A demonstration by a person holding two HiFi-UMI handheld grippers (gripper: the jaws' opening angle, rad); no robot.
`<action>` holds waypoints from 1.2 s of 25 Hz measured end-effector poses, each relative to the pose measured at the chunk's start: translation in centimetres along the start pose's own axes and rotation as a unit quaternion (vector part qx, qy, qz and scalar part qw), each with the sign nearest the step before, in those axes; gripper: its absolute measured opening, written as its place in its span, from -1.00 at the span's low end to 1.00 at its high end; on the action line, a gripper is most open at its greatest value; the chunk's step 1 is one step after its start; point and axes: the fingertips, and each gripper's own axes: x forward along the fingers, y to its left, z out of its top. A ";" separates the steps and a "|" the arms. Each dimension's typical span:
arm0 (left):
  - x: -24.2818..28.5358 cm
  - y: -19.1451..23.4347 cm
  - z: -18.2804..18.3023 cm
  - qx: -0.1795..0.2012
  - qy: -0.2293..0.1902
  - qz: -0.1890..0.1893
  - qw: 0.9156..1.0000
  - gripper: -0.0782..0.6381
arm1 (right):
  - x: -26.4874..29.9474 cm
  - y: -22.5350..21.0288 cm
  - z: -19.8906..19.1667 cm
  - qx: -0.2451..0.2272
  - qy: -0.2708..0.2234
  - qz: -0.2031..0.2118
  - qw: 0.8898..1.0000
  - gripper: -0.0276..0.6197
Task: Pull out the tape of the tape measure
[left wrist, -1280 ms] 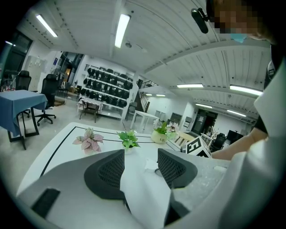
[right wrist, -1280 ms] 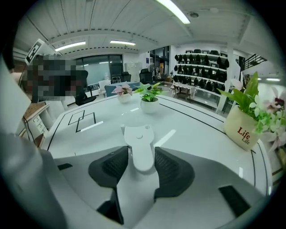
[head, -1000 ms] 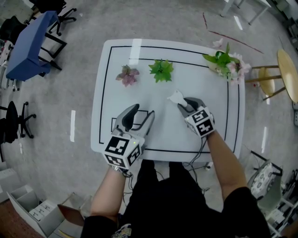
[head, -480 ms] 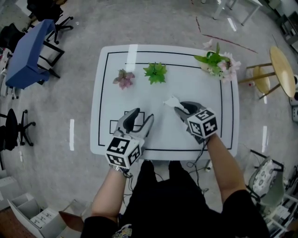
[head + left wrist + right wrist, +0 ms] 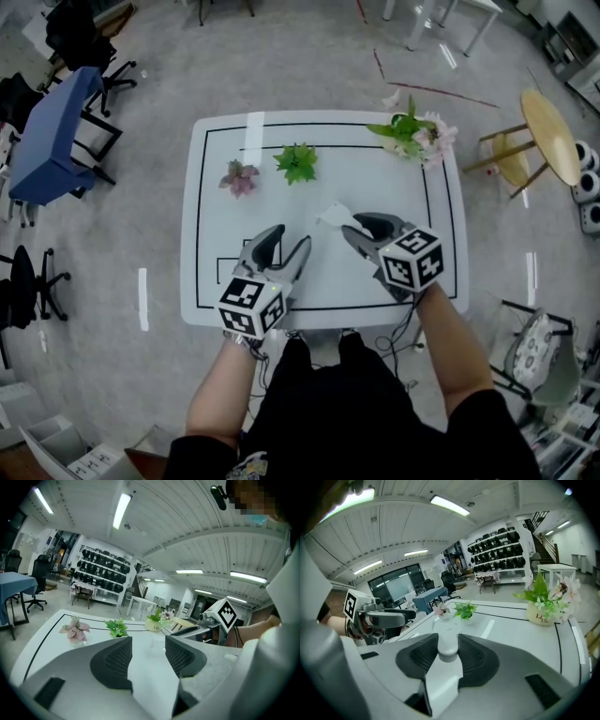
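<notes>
A white table (image 5: 211, 272) with a black border line lies below the person, whose two forearms reach over its near edge. The right gripper (image 5: 349, 225) points forward and leftward, tilted down, with its jaws clamped on the white tape measure (image 5: 447, 645), which is held above the table's middle. The left gripper (image 5: 289, 240) points forward beside it, tilted slightly down, with its jaws apart and nothing between them. Along the far side stand a flower pot (image 5: 412, 131), a green plant (image 5: 296, 161) and a pink plant (image 5: 239, 176).
</notes>
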 end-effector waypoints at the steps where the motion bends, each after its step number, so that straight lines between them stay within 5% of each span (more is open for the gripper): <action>1: 0.1 -0.3 0.2 0.002 0.000 -0.004 1.000 -0.18 | -0.4 0.3 0.5 -0.003 -0.005 0.001 1.000 -0.51; 20: 0.9 -4.5 3.8 0.038 -0.007 -0.072 0.997 -0.25 | -5.4 4.5 4.3 -0.046 -0.042 0.031 0.998 -0.51; 30: -0.4 -6.9 4.6 0.049 -0.011 -0.142 0.989 -0.50 | -7.0 5.8 4.9 -0.068 -0.048 0.049 0.995 -0.51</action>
